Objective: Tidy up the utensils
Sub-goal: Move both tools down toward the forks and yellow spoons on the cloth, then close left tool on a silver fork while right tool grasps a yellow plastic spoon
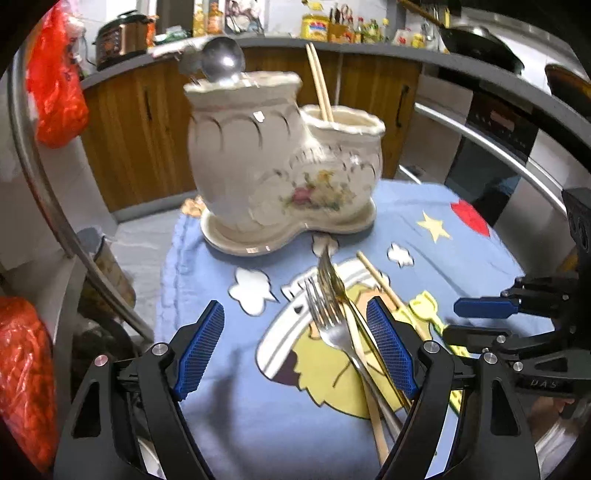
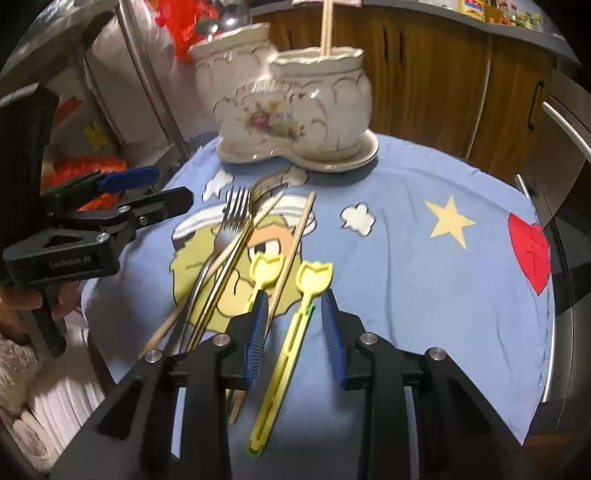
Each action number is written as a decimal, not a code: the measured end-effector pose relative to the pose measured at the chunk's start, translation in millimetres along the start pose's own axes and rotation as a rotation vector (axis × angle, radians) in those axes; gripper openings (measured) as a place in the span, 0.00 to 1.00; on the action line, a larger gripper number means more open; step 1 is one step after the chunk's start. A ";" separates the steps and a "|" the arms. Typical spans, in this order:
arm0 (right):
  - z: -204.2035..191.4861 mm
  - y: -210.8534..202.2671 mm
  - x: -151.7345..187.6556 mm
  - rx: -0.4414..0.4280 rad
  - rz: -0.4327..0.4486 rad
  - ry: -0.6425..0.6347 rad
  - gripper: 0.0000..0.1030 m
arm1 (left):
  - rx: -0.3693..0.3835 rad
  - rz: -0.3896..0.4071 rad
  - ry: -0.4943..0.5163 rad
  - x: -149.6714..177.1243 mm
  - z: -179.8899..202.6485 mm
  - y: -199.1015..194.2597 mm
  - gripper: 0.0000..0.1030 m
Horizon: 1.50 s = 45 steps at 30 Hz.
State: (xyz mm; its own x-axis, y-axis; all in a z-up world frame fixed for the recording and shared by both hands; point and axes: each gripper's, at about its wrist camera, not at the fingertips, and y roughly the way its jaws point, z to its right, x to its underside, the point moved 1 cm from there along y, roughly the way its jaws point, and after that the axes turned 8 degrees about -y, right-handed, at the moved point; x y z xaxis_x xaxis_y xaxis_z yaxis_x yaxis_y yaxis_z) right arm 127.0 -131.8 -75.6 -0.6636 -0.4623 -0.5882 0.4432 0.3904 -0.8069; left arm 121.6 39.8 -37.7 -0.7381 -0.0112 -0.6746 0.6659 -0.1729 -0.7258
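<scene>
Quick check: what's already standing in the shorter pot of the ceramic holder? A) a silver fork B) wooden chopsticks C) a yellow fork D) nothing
B: wooden chopsticks stick up out of the shorter pot; the silver fork lies on the cloth.

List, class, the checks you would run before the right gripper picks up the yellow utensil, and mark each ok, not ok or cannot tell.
1. Right gripper open: ok, jaws apart.
2. Yellow utensil between the jaws: ok, its handle runs through the gap.
3. Only that piece in the gap: not ok, a loose chopstick lies right against the left pad.
4. Left gripper out of the way: ok, open over the silver fork, off to the side.
5. Ceramic holder has room: cannot tell; the shorter pot shows chopsticks, its inside is hidden.
6. Holder upright on its saucer: ok.
</scene>
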 end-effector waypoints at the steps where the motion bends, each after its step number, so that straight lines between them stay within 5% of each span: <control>1: -0.3 1.8 0.7 0.004 -0.009 -0.005 0.29 | 0.001 -0.018 0.007 1.8 1.6 3.5 0.78; 14: -4.7 7.3 1.8 -0.002 -0.037 -0.029 0.25 | 0.019 -0.147 -0.003 11.1 6.6 37.8 0.60; 30: -1.2 5.7 6.2 0.027 -0.017 -0.007 0.12 | 0.023 -0.119 -0.021 5.1 14.8 44.2 0.59; 39: 6.8 1.8 3.3 -0.003 0.013 0.033 0.10 | 0.030 -0.117 -0.081 -1.4 2.4 49.7 0.47; 45: 4.7 3.2 2.2 -0.016 0.017 0.033 0.10 | 0.024 -0.103 -0.029 -1.4 13.1 55.4 0.45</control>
State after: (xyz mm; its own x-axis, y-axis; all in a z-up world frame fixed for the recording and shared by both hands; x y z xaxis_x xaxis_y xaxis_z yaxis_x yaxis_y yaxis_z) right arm 129.8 -135.4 -79.7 -0.6756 -0.4289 -0.5997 0.4454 0.4107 -0.7955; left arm 158.1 17.4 -75.2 -0.8059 -0.0209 -0.5917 0.5835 -0.1979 -0.7876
